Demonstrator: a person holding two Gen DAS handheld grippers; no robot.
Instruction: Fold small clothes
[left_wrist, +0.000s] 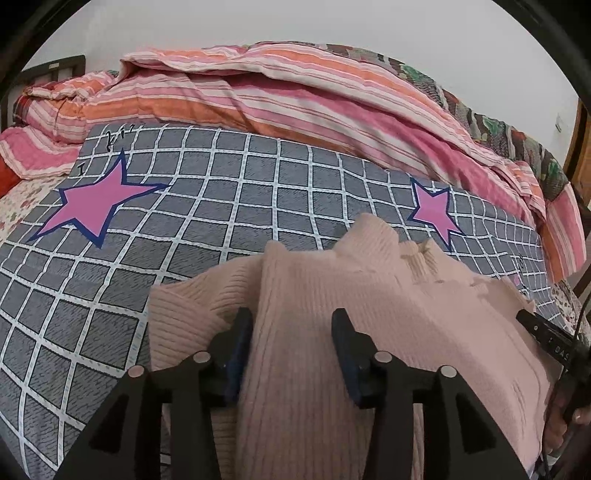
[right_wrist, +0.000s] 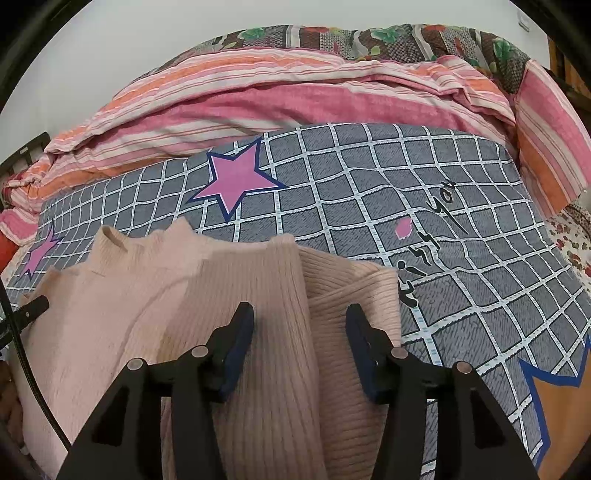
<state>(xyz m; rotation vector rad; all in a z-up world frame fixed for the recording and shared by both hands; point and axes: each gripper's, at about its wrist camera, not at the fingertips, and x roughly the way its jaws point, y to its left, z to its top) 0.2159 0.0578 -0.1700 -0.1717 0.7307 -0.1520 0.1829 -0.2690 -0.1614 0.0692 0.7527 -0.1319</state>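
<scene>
Now, left hand-held gripper (left_wrist: 291, 341): jaws apart, holding nothing
Right hand-held gripper (right_wrist: 299, 338): same
Sweater (left_wrist: 332, 306): pink, soft, ribbed; lies on bed, sleeves folded in
Risk: loose fold may flop open
Sheet (left_wrist: 221, 192): gray squares, pink stars
Quilt (left_wrist: 258, 92): stripy, lumpy

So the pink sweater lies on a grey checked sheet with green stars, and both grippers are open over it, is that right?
Not quite: the stars are pink with dark blue outlines, as the right wrist view shows. The rest holds: the pink sweater lies on the grey checked sheet, with left gripper and right gripper open over it.
</scene>
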